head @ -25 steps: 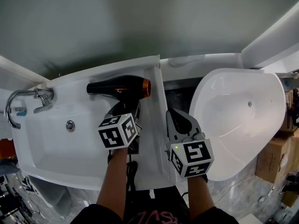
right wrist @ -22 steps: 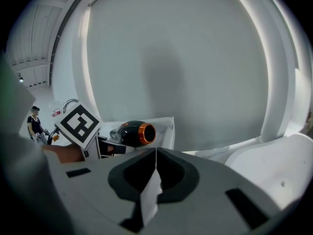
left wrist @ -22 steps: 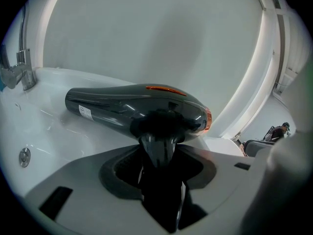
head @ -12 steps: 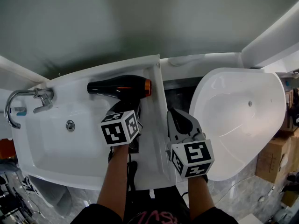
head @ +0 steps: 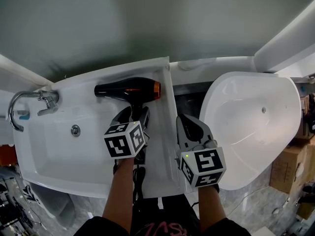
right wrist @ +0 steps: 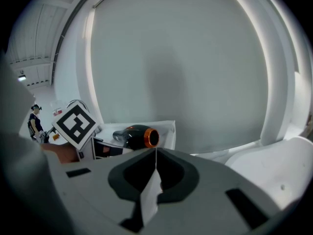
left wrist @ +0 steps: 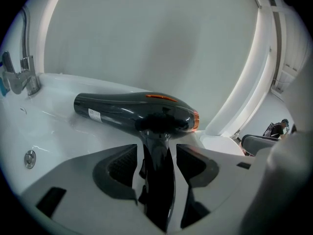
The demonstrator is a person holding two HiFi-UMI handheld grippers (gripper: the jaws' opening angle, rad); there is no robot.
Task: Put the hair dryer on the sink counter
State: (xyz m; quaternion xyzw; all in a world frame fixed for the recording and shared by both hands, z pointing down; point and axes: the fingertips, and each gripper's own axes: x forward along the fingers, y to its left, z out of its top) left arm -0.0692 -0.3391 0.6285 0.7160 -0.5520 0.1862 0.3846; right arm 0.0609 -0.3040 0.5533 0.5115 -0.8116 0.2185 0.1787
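Note:
The black hair dryer (head: 127,90) with an orange ring lies on its side on the back ledge of the white sink counter (head: 74,85), nozzle pointing left. Its handle points toward me and lies between the fingers of my left gripper (head: 133,114). In the left gripper view the hair dryer (left wrist: 132,112) rests on the ledge. There the left gripper (left wrist: 156,155) has its jaws opening, with thin gaps on both sides of the handle. My right gripper (head: 189,124) hovers beside the sink's right edge, shut and empty. From the right gripper (right wrist: 155,155) the hair dryer (right wrist: 137,136) shows ahead at left.
A chrome faucet (head: 29,104) stands at the sink's left end and a drain (head: 75,130) sits in the basin. A white oval tub (head: 251,127) stands at the right, with cardboard boxes (head: 290,166) beyond it. The dryer's cord (head: 138,181) trails under my left arm.
My left gripper's jaws have spread away from the hair dryer's handle. The hair dryer stays lying on the back ledge. The right gripper has not moved.

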